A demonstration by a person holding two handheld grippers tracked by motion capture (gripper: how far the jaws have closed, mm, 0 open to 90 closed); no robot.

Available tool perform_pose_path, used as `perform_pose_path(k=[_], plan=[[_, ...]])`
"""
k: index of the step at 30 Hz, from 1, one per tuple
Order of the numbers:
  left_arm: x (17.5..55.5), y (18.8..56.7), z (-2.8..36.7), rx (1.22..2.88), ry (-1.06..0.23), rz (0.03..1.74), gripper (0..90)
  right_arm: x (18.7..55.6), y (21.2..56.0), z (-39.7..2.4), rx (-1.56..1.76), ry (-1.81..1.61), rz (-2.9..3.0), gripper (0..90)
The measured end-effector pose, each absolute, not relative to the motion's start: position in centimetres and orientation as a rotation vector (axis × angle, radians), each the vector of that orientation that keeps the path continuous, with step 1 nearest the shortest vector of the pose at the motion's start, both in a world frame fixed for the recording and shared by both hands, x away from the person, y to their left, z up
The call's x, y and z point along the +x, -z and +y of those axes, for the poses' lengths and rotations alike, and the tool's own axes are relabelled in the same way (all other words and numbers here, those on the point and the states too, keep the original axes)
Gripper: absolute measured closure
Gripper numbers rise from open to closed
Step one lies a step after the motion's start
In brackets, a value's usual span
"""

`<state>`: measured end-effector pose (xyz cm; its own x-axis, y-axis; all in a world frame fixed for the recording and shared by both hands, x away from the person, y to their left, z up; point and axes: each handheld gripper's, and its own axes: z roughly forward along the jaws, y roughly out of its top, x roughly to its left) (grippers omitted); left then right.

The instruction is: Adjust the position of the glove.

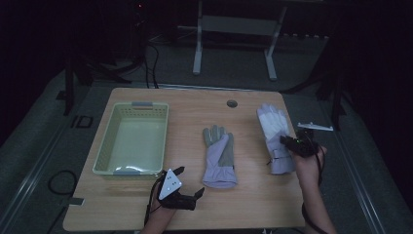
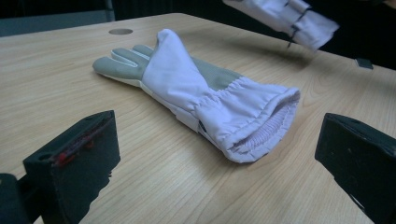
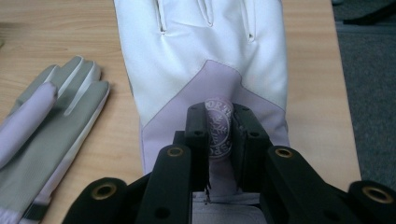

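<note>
Right gripper [image 3: 219, 135] clamped on white glove [image 3: 205, 51]
Left gripper [image 2: 210, 158] jaws apart – second glove [image 2: 187, 88] (flat) on surface [image 2: 56, 74].

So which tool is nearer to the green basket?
Left. The left tool sits just off the green basket's near corner; the right tool is across the table, gripping a white glove.

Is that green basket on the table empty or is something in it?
Empty: the high view shows the green basket with a bare floor inside.
</note>
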<state>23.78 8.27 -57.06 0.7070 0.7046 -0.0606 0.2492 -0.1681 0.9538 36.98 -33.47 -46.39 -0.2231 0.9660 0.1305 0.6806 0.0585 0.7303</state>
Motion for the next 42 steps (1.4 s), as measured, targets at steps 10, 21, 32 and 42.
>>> perform_pose_path(k=[10, 21, 32, 42], plan=[[23.7, 57.1, 8.1, 1.741, -0.484, 0.759, 0.0, 33.7, 48.9, -33.1, 1.697, -0.839, 1.795, 78.2], [23.7, 57.1, 8.1, 1.743, -0.477, 0.754, 0.0, 35.7, 52.8, -32.6, 1.784, -0.765, 1.828, 70.7], [23.8, 57.0, 8.2, 1.741, -0.464, 0.763, 0.0, 35.1, 50.5, -34.6, 1.605, -0.876, 1.995, 55.1], [23.8, 57.1, 8.2, 1.739, -0.465, 0.763, 0.0, 35.4, 48.1, -36.9, 1.200, -0.938, 2.161, 51.3]])
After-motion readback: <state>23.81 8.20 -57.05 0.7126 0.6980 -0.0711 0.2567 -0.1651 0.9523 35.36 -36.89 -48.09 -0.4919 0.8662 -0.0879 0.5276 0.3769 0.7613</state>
